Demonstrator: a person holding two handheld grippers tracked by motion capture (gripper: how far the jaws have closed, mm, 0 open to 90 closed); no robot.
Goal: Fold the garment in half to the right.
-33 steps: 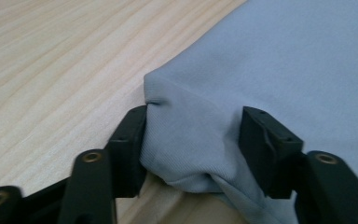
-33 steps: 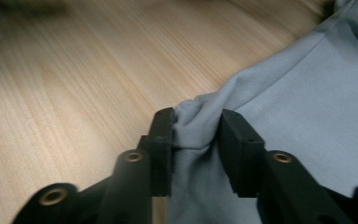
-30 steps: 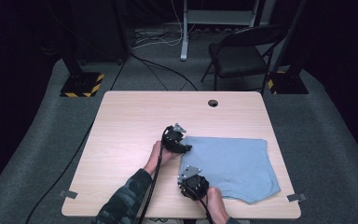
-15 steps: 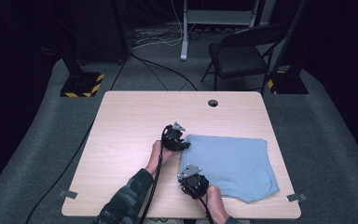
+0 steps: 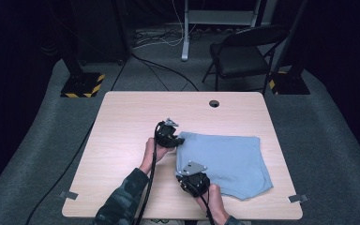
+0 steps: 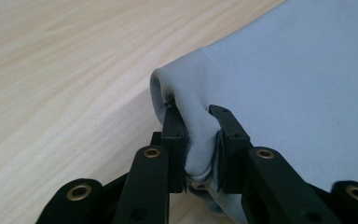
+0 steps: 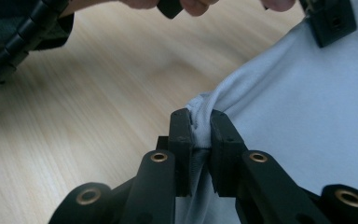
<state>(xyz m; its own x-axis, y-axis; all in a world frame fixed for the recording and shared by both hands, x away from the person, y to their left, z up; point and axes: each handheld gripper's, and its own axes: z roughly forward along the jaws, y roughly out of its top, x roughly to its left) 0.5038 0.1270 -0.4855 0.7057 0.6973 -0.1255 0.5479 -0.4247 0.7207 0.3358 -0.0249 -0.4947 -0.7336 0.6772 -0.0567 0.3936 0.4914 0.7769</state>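
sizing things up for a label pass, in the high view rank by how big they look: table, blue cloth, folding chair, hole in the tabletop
1. table
2. blue cloth
3. folding chair, though it stands farther from the camera, so its true size against the cloth is unsure
4. hole in the tabletop

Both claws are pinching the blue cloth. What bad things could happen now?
1. The left claw has closed on a thick bunched fold of the blue cloth. A pull could make it slide out.
2. The right claw pinches only a thin bit of the edge, so it might lose its hold.
3. Most of the cloth lies flat on the table. Lifting both claws unevenly could drag and crumple it, or pull it toward the near edge.
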